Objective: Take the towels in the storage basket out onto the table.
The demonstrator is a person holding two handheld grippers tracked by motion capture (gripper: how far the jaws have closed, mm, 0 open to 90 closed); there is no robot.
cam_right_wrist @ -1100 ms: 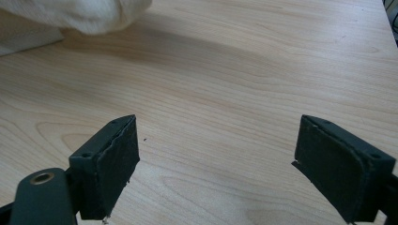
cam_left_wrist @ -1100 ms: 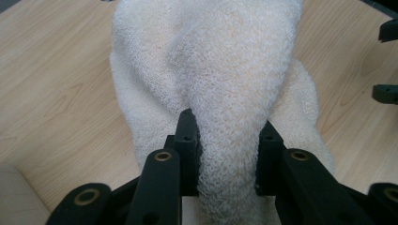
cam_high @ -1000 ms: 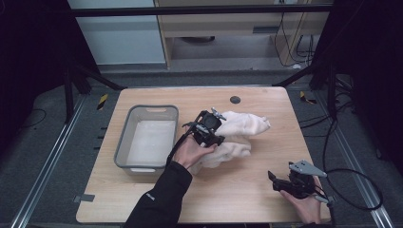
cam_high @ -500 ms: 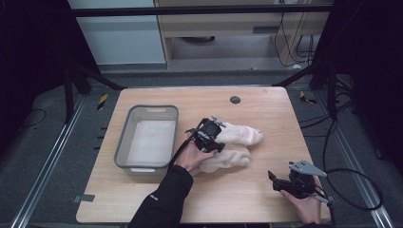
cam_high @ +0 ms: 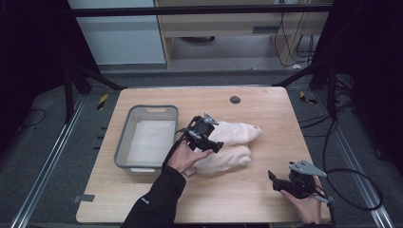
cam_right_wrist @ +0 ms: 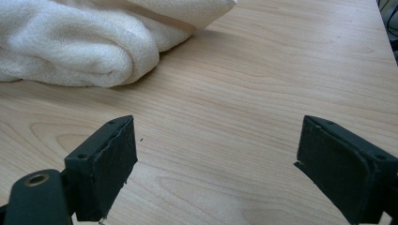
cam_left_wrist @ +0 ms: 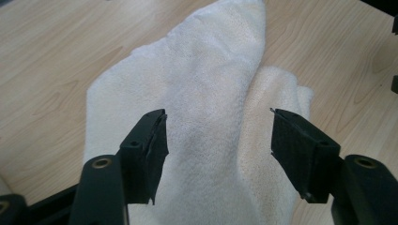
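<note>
Folding cream terry-cloth towel point(cam_high: 230, 142) mid-table beside grey plastic bin point(cam_high: 124, 142): one fold laid, left gripper point(cam_left_wrist: 218, 140) jaws just opening above it, nothing clamped; right gripper point(cam_right_wrist: 216, 154) jaws apart, idle; binning seemingly left.

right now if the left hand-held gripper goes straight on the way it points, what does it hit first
The white towel: the left hand-held gripper has just been opening, its jaws apart right over the folded cloth, so it would probably meet that before the table.
</note>
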